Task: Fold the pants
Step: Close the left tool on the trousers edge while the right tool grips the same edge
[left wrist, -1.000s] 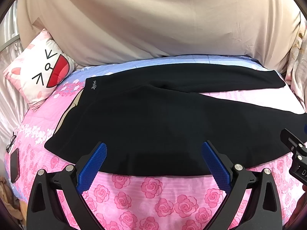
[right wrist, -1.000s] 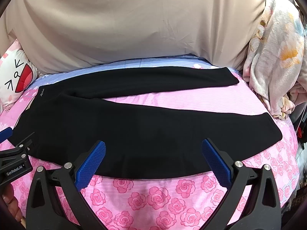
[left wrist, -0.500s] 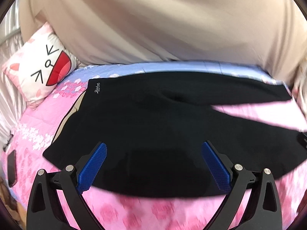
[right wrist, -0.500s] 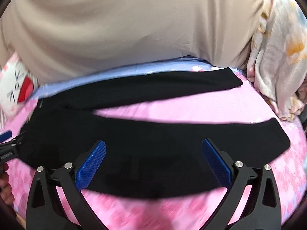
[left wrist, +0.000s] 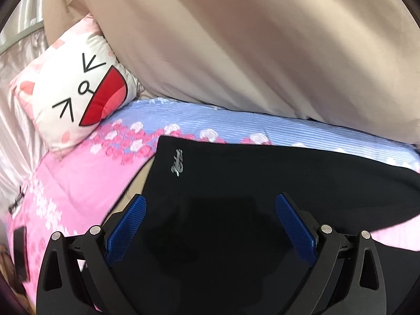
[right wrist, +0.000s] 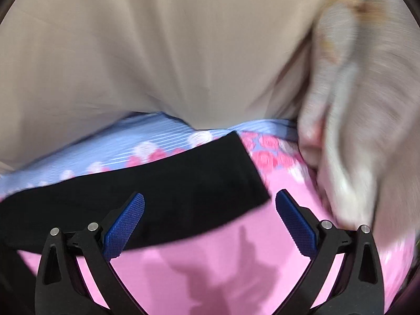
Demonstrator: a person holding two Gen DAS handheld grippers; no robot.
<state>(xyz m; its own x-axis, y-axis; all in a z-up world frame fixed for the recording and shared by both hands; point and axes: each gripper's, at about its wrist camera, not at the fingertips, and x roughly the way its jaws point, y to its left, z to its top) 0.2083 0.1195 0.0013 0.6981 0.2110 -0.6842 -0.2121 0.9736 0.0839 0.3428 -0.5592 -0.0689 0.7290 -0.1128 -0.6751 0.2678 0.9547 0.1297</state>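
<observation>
Black pants [left wrist: 249, 197] lie flat on the pink flowered bedsheet [left wrist: 86, 183], with a small silver logo [left wrist: 178, 162] near the far waist corner. My left gripper [left wrist: 210, 225] hovers open over the waist part, both blue pads above black cloth and nothing between them. In the right wrist view the far leg's hem end [right wrist: 223, 181] of the pants lies just ahead. My right gripper [right wrist: 208, 223] is open above it; the left pad is over the cloth and the right pad over bare pink sheet [right wrist: 231, 262]. This view is motion-blurred.
A white cat-face pillow [left wrist: 76, 97] leans at the back left. A big beige cover [left wrist: 249, 47] rises behind the bed. A flowered blanket heap [right wrist: 362, 131] crowds the right side. A dark flat object [left wrist: 21, 252] lies by the left bed edge.
Both grippers have moved forward and lower over the bed: the left onto the waist area, the right to the far leg's hem. The pants have not moved, and both grippers stay open.
</observation>
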